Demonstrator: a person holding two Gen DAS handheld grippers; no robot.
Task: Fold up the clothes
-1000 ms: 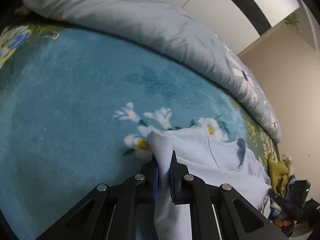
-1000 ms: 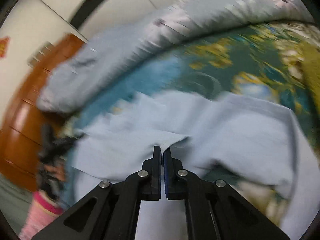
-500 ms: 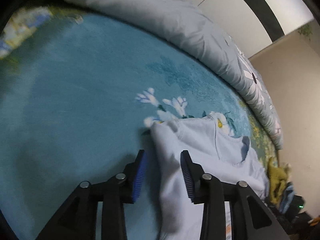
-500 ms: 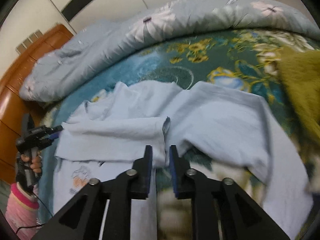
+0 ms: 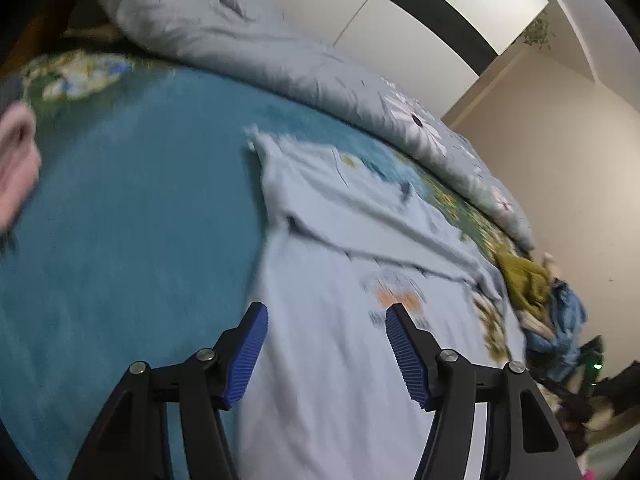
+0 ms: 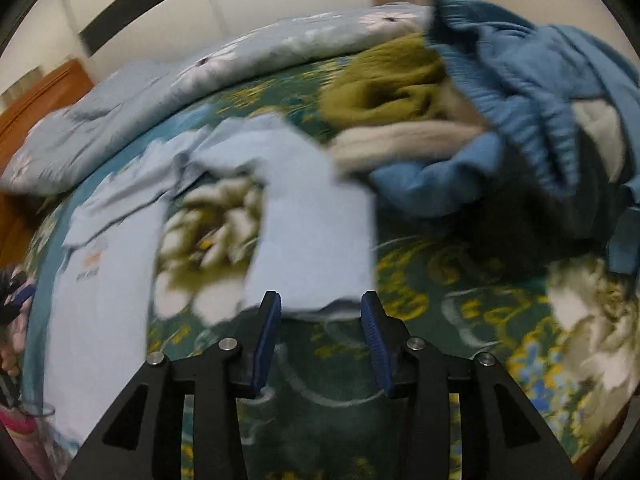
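Note:
A light blue t-shirt (image 5: pixel 340 280) with an orange chest print lies flat on the blue floral bedspread (image 5: pixel 132 216), its top edge folded down over the body. My left gripper (image 5: pixel 326 354) is open and empty above the shirt's lower body. In the right wrist view the same shirt (image 6: pixel 100 276) lies at the left, with one sleeve (image 6: pixel 316 236) spread out toward the camera. My right gripper (image 6: pixel 320 338) is open and empty, its fingertips just short of that sleeve's end.
A grey-blue duvet (image 5: pixel 288 56) runs along the far side of the bed. A heap of other clothes, olive (image 6: pixel 384 84), cream and blue (image 6: pixel 520 92), lies close to the sleeve on its right. A wooden headboard (image 6: pixel 44 96) is at the far left.
Both grippers have let go of the shirt, opened wide and drawn back. The left has moved down over the shirt's body; the right has swung to the sleeve near the clothes heap.

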